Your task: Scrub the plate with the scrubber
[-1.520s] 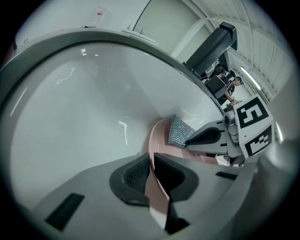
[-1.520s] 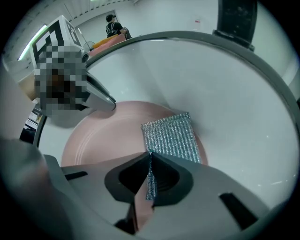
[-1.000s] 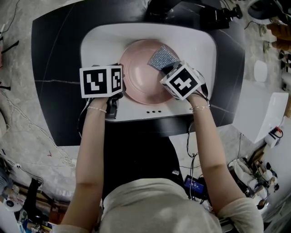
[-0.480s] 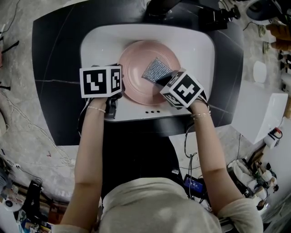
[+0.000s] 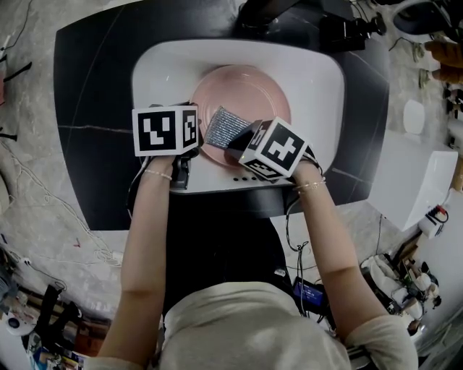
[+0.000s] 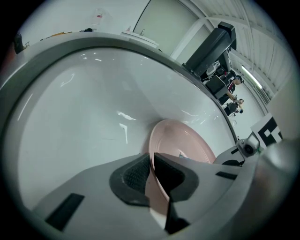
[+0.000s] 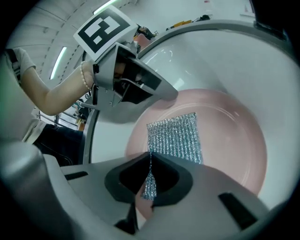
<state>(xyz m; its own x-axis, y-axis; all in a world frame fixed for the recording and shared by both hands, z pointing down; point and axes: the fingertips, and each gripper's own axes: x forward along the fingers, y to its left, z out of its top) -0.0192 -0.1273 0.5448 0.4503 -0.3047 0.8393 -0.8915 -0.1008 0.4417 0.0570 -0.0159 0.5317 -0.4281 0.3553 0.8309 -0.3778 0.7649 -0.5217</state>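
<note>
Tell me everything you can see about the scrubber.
The scrubber is a thin rectangular sheet of glittery silver mesh, like metallic cloth. Its near end is bunched and pinched in the right gripper; the rest lies spread flat on the pink plate, inside the white sink.

Sink (image 5: pixel 318 94) right side free; faucet (image 5: pixel 264 11) blocks far rim; plate (image 5: pixel 249 90) fills centre.

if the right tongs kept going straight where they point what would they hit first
The pink plate: the right tongs are shut on the silver scrubber, which lies spread on the plate straight ahead, so going on would likely press it into the plate's face. Depth is unclear.
</note>
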